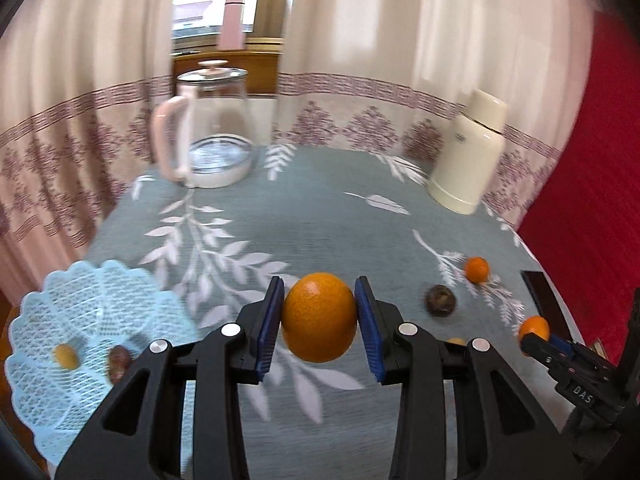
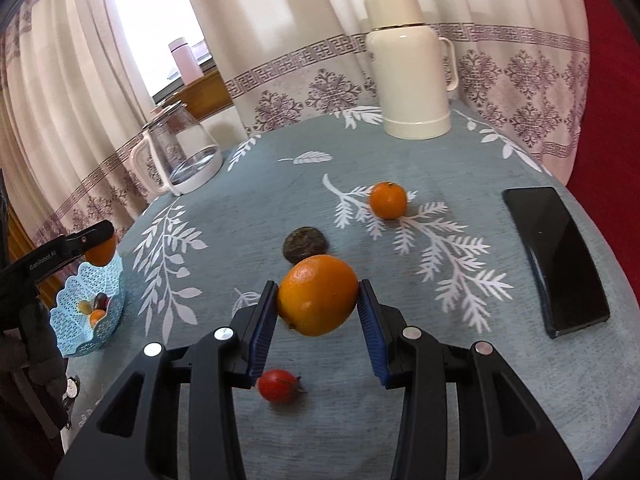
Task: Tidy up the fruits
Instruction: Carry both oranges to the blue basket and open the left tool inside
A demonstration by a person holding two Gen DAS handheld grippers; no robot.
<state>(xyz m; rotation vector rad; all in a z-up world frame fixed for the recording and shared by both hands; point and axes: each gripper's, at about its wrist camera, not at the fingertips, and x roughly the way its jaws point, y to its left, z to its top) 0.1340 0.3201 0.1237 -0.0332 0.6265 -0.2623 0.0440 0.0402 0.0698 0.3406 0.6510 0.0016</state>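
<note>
Fruits are split between the table and a pale blue lattice basket (image 1: 80,320). Through the left wrist camera, the left gripper (image 1: 319,318) has its blue pads pressed against both sides of a large orange (image 1: 319,317), held above the grey-blue leaf-print tablecloth (image 1: 320,208). The basket sits at the left table edge and contains a small yellow fruit (image 1: 66,356) and a dark reddish one (image 1: 119,360); motion blur makes them hard to identify. To the right lie a dark wrinkled fruit (image 1: 441,300) and a small tangerine (image 1: 477,269), close but apart. Farther right, the right gripper (image 1: 534,338) appears side-on, clamped on another orange fruit (image 1: 534,328). A glass kettle (image 1: 208,128) and a cream thermos (image 1: 468,152) stand at the far edge.

Through the right wrist camera, the right gripper (image 2: 319,300) clasps a second orange (image 2: 318,295) between its pads, off the cloth. A small red fruit (image 2: 278,385) lies beneath, near the left finger. The dark fruit (image 2: 305,243) sits just behind the orange, the tangerine (image 2: 387,200) beyond it, and a black phone (image 2: 556,260) to the right. At the left, the other gripper (image 2: 100,246) holds its orange (image 2: 101,254) above the basket (image 2: 90,316).
</note>
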